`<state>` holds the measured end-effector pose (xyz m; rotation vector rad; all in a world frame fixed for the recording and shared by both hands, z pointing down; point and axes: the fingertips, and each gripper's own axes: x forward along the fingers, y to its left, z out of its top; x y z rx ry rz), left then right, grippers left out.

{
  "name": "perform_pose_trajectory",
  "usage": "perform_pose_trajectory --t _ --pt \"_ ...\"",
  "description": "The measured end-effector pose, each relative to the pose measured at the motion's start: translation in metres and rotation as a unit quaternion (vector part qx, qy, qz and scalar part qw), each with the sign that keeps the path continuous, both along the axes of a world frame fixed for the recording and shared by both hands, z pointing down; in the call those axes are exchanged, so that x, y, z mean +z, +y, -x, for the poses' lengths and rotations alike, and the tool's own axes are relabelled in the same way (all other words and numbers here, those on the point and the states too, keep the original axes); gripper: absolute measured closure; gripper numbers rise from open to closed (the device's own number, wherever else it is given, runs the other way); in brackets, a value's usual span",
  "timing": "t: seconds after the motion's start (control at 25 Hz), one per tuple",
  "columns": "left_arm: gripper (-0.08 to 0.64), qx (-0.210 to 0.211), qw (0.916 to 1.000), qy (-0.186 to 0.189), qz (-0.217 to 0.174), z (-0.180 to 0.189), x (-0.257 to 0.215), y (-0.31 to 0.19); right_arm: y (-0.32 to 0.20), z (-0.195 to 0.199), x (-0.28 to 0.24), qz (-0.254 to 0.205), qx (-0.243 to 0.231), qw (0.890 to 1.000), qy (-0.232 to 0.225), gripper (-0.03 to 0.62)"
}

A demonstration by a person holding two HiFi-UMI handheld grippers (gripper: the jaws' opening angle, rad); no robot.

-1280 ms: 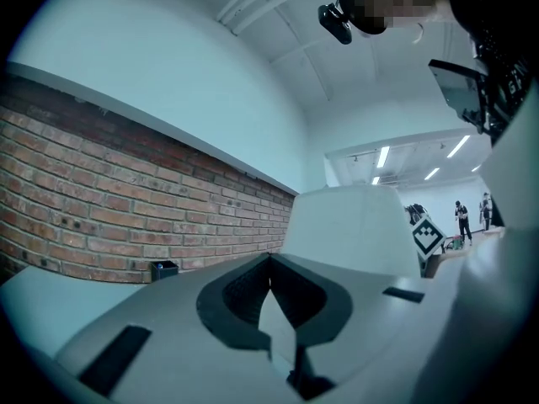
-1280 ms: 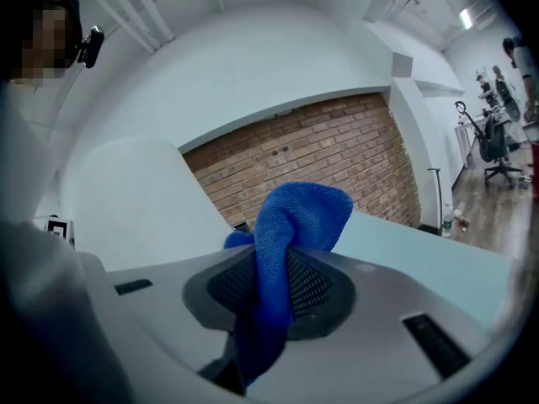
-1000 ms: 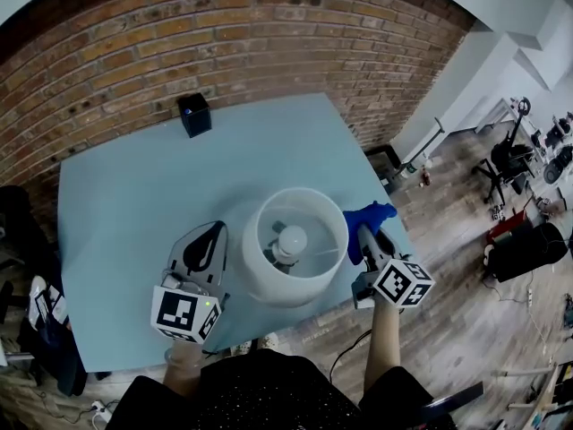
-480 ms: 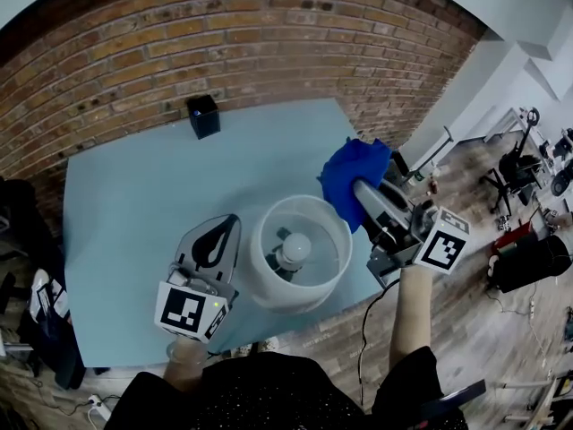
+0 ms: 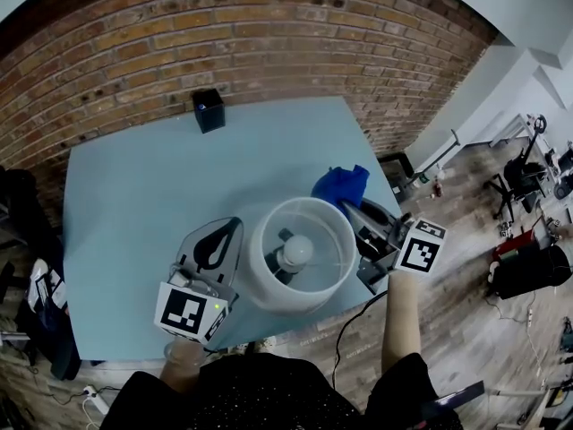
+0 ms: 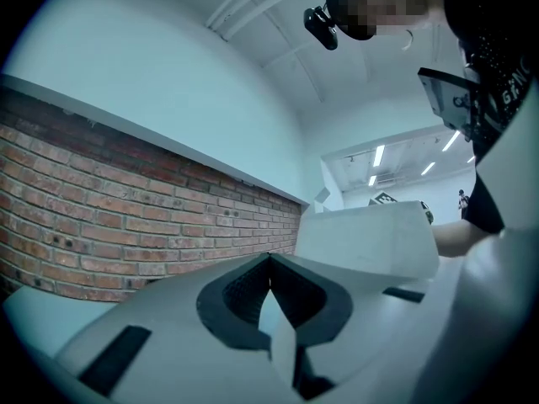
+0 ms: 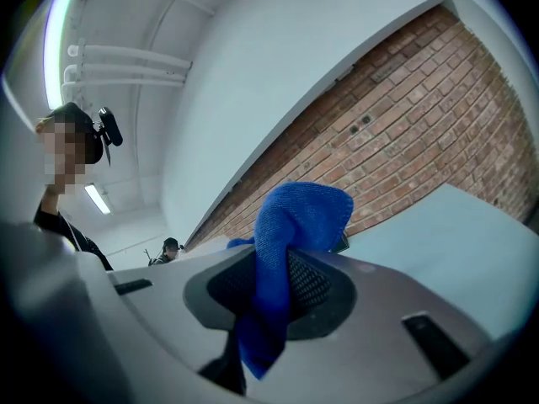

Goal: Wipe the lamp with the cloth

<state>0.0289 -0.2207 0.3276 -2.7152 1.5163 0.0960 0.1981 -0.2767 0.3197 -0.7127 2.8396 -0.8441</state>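
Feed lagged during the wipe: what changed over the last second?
The right gripper, shut on the blue cloth, swung up and away from the lampshade, then dropped back beside its far right rim. The left gripper, shut, stayed at its left; the lampshade stayed put.

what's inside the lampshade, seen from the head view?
A white bulb sits inside the lampshade, with dark fittings beside it. Whatever holds it up below is hidden by the shade.

Person's wearing a black top flecked with tiny pale dots, sleeves stopping short of the forearms. The left gripper and right gripper are both sporting pale grey shells, black ribbed pads and a black-and-white marker cube each, and a dark cable is trailing off the right one.
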Motion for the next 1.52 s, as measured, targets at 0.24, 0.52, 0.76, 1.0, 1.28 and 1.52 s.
perform_pose_trajectory --t 0.24,0.52,0.76,1.0,1.28,1.52 --pt "0.551 -0.003 0.9999 -0.002 0.011 -0.002 0.007 -0.002 -0.006 -0.007 0.030 0.020 0.009 1.000 0.011 0.511" --pt "0.551 -0.009 0.9997 -0.002 0.023 -0.001 0.019 -0.004 -0.013 -0.017 0.075 0.055 0.015 0.998 0.031 0.511" --pt "0.551 -0.017 0.9994 -0.003 0.029 0.003 0.024 -0.007 -0.025 -0.025 0.117 0.088 0.012 0.994 0.066 0.511" --pt "0.551 -0.037 0.9989 0.001 0.028 0.016 0.018 -0.014 -0.044 -0.011 0.048 0.016 -0.032 0.998 0.045 0.511" --pt "0.551 -0.043 0.9990 0.004 0.015 0.019 -0.007 -0.016 -0.033 0.048 -0.079 -0.048 -0.233 0.970 -0.045 0.511" --pt "0.551 -0.048 0.9987 0.007 0.016 0.025 -0.018 -0.013 -0.005 0.088 -0.069 -0.033 -0.421 0.906 -0.001 0.511"
